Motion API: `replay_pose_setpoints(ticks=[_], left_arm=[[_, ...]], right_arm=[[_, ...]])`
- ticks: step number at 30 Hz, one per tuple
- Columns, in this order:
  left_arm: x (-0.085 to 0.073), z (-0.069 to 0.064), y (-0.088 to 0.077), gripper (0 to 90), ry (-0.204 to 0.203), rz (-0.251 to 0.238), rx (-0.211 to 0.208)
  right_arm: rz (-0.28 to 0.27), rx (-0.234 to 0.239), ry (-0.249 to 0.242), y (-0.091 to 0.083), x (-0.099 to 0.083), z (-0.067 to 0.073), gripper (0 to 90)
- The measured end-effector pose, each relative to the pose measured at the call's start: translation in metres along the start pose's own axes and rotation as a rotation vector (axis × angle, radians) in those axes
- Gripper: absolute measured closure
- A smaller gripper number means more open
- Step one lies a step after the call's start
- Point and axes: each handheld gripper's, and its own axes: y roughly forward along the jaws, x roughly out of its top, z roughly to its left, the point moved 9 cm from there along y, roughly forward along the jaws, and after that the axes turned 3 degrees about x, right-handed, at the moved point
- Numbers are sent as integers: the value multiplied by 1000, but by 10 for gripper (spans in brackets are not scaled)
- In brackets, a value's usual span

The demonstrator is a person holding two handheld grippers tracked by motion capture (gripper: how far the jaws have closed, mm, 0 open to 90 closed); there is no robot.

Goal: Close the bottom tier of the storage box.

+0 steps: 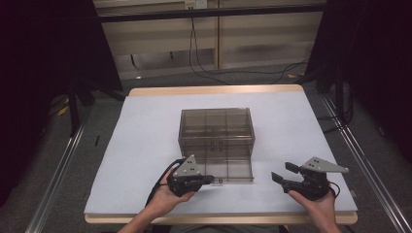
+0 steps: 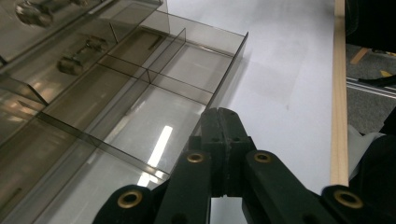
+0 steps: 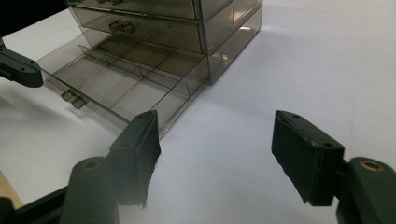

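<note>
two tools sit at the near edge of the desk (image 1: 145, 126), one in each hand. the left tool (image 1: 209, 179) has its jaws pressed together with nothing between them, tips at the front wall of the pulled-out bottom drawer (image 1: 228, 170); whether they touch it i cannot tell. the right tool (image 1: 284, 172) has its jaws spread wide apart, holding nothing, hovering over bare white surface just right of the drawer. the smoky clear drawer cabinet (image 1: 216, 128) stands mid-desk, its lowest drawer drawn out toward the person and split by dividers into compartments that look bare, a small knob (image 3: 74, 99) on its front. upper drawers are shut. the left hand (image 1: 165, 196) grips its tool from below, angled right; the right hand (image 1: 316, 201) holds its tool pointing left toward the drawer.
</note>
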Motion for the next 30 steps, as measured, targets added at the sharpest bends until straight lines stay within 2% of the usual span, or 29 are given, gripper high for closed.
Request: replay_pose_setpoints(ticks=[1,5,12,16,18,21,30], left_arm=[[-4,0,1,900,-1,22,-2],[-8,1,5,900,-13,23,-2],[-14,3,7,900,-8,54,8],[-16,5,8,900,-6,60,15],[-16,6,9,900,-5,54,5],[-20,7,10,900,-3,79,15],[-18,8,13,900,-11,50,11]], right_arm=[[1,4,-2,0,0,0,322],[4,9,-2,2,0,1,318],[8,15,-3,2,-1,2,316],[12,14,0,2,-1,1,308],[15,17,0,2,-2,0,308],[20,19,2,2,-2,1,300],[20,17,1,3,-2,1,297]])
